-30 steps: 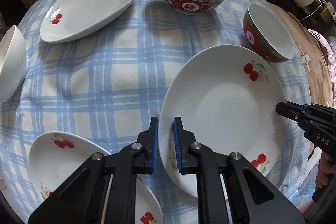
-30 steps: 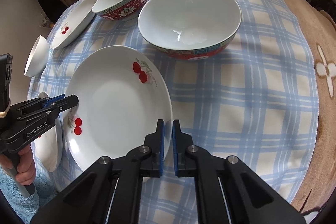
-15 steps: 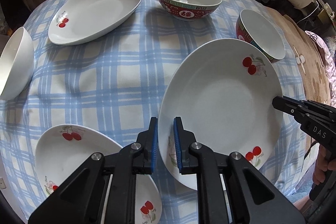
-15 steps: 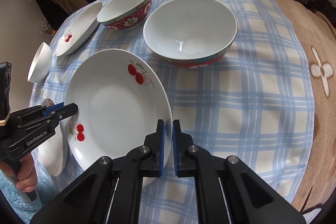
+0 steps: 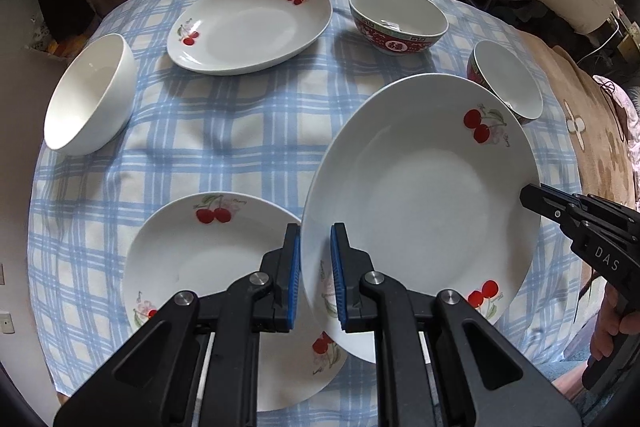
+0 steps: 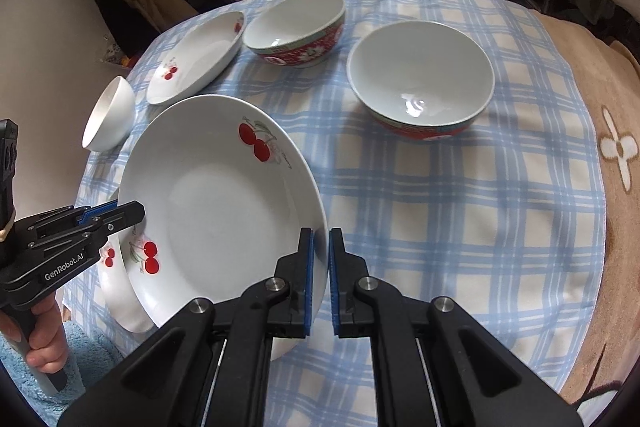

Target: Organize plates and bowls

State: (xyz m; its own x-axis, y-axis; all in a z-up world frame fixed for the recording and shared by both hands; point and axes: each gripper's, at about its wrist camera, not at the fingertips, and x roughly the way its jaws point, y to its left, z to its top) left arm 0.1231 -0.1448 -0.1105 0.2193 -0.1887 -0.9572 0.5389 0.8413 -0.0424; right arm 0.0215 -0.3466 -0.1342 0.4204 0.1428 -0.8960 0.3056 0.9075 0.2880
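Note:
A white cherry plate is held in the air above the table by both grippers. My left gripper is shut on its left rim. My right gripper is shut on its right rim; it also shows in the left wrist view. The same plate shows in the right wrist view. A second cherry plate lies on the cloth below and left of it, partly covered by the held plate. A third cherry plate lies at the far side.
A plain white bowl sits at the left edge. A red patterned bowl stands at the back and another at the right, behind the held plate. The blue checked tablecloth covers the round table. Bookshelves stand beyond.
Both grippers have lifted the plate higher and carried it toward the near-left plate, which it now overlaps. The table looks further away in both views.

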